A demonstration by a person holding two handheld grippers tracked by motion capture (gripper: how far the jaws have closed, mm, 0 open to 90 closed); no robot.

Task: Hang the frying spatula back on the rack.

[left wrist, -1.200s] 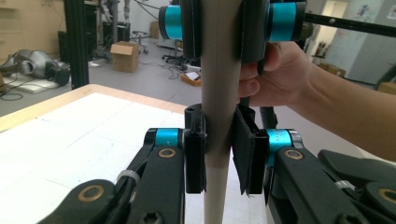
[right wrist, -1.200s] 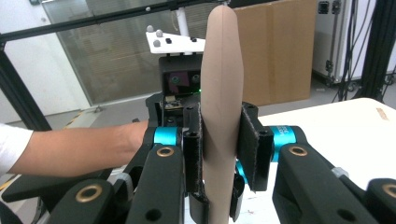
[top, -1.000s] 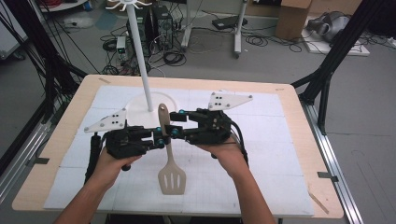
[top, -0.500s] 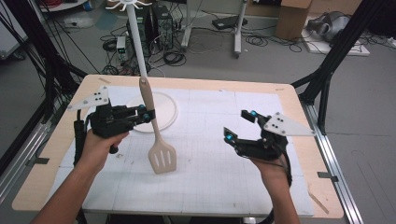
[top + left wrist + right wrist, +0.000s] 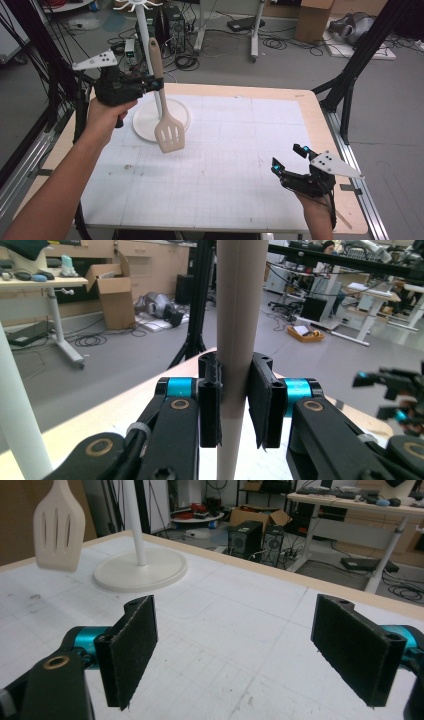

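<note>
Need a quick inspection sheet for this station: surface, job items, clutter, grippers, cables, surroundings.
Surface: table with white gridded mat, a few smudges at its left.
Job's things: beige slotted spatula held off the table, blade down; white hook stand upright on its round base.
Clutter: nothing seen on the mat.
Grippers: left gripper shut on the spatula handle; right gripper low over the table's right side, its jaws just opened wide, nothing between them.
Cables: loose coils on the floor behind the table.
Surroundings: cardboard box, desks, black frame legs.
</note>
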